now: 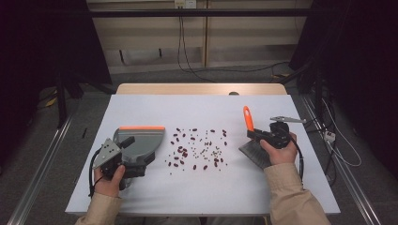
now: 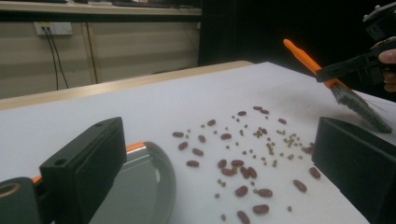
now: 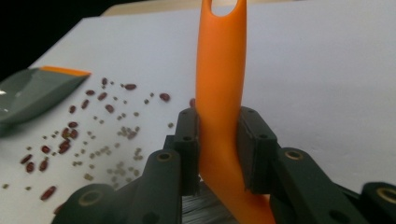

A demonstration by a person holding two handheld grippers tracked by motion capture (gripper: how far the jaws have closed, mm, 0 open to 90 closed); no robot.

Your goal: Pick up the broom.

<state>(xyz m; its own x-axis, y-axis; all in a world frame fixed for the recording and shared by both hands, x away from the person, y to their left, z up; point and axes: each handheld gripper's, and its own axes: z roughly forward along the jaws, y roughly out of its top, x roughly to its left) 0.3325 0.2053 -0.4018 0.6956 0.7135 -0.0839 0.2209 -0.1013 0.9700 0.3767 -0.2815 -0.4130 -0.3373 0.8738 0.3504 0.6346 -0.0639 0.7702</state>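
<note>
Up close, right gripper [image 3: 218, 149] clamps brush handle [image 3: 220, 93]; overhead, beans [image 1: 197, 147] scattered.

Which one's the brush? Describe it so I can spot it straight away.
Start at the white table and find the scattered beans in its middle. Just right of them, the right gripper clamps the brush, its dark bristles touching the table. Its thin orange handle sticking up sets it apart from the flat grey dustpan left of the beans.
</note>
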